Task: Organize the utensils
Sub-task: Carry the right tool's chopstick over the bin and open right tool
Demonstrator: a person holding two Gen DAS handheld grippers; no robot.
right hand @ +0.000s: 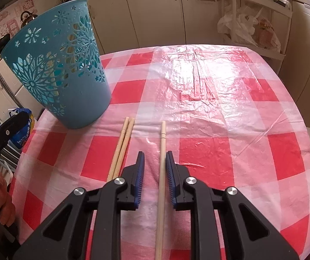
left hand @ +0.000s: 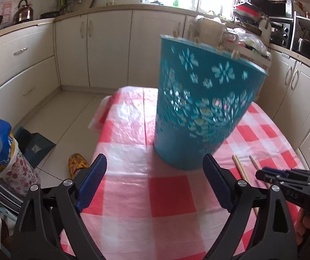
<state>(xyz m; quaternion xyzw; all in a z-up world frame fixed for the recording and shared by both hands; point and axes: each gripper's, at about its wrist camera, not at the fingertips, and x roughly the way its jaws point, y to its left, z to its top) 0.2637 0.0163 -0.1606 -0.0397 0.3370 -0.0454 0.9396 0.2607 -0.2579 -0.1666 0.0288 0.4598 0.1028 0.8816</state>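
Observation:
A teal perforated basket [left hand: 200, 108] stands on the red-checked tablecloth [left hand: 133, 195], with chopstick tops showing above its rim; it also shows in the right wrist view [right hand: 68, 69]. My left gripper [left hand: 155, 173] is open and empty just in front of the basket. My right gripper [right hand: 155, 160] is open, its jaws straddling a single wooden chopstick [right hand: 161, 173] lying on the cloth without touching it. Two more chopsticks [right hand: 121, 147] lie side by side to its left, near the basket's base; their ends show in the left wrist view [left hand: 240, 169]. The right gripper [left hand: 285, 177] shows at the right edge of the left wrist view.
The table [right hand: 230, 119] is covered with wrinkled clear plastic. A shelf cart with plastic bags [right hand: 254, 28] stands behind the table. A slipper [left hand: 77, 164] and a bagged bin [left hand: 5, 156] sit on the floor at left. Kitchen cabinets [left hand: 109, 49] line the walls.

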